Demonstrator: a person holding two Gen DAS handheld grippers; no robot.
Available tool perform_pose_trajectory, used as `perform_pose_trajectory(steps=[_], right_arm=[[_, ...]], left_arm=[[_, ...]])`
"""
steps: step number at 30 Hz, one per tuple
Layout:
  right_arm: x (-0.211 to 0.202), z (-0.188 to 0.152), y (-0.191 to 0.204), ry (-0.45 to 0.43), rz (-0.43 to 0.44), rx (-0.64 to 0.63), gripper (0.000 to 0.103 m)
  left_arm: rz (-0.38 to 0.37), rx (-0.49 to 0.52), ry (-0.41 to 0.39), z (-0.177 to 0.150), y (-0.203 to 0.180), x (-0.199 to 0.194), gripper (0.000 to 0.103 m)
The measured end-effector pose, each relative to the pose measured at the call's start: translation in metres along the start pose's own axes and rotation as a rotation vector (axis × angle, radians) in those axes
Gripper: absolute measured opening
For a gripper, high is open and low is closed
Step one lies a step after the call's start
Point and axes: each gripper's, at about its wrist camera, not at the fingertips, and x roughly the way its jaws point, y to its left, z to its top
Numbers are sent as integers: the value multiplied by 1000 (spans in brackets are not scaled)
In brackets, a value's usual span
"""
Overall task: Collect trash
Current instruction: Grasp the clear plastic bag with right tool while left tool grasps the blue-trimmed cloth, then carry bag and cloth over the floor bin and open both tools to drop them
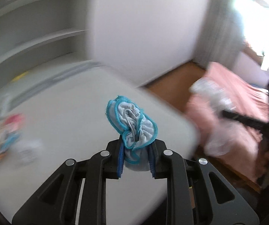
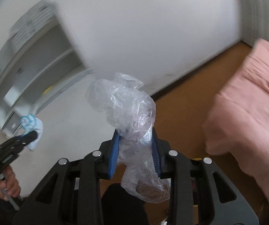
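Note:
In the left wrist view my left gripper [image 1: 135, 151] is shut on a crumpled white cloth with a turquoise edge [image 1: 132, 121], held above a white table [image 1: 68, 123]. In the right wrist view my right gripper [image 2: 135, 144] is shut on a crumpled clear plastic bag [image 2: 128, 110], which sticks out past the blue pads and hangs below them. The right wrist view also shows the left gripper [image 2: 29, 136] with the cloth [image 2: 33, 127] at lower left, held by a hand [image 2: 7, 185]. The right gripper [image 1: 228, 115] with the plastic bag [image 1: 211, 93] appears at right in the left wrist view.
Blurred colourful items [image 1: 7, 136] lie on the table's left side. White shelves [image 1: 31, 33] stand behind the table, beside a white wall [image 2: 143, 28]. A bed with a pink cover [image 2: 246, 116] is at right, with brown floor [image 2: 186, 103] between it and the table.

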Motion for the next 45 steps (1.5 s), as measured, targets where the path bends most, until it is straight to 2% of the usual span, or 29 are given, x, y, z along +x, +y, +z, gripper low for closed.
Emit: perform_pose_trajectory(steps=[2,7,10,13,17,20,21,25,35,37,39,41,45], right_arm=[[0,-10,-37,4,-54,63,32],[16,-35,-106,47,-151,191,32],[28,-51,-140,70,-198,269,32],[43,-71,-168,119,-228,319,32],[68,-87,-189,191,-258,339,32],[88,-101,-204,282,-253,370,32],[97,-108,-212,323,-254,387,32],[107,-120,-224,388,-263,423,32],[117,-121,-227,404,-239,456,33],[116,-118,-229,402,-243,455,38],[115,-117,-229,394,-244,456,53],[113,-115,-227,382,-247,455,59],[109,-110,-226,361,-241,461,60]], left_arm=[[-99,46,13,6,-38,23,20],[-237,193,61,1,-127,77,21],[-265,253,89,-10,-159,105,20],[-298,289,157,-27,-187,142,20],[-307,304,228,-46,-199,186,20],[-296,305,273,-59,-208,212,21],[-299,300,287,-62,-210,217,21],[-301,291,337,-74,-214,236,21],[-297,284,372,-78,-210,243,21],[-296,283,371,-76,-210,244,21],[-294,281,372,-76,-211,243,21],[-294,283,373,-76,-210,243,21],[-295,280,382,-78,-209,245,21]])
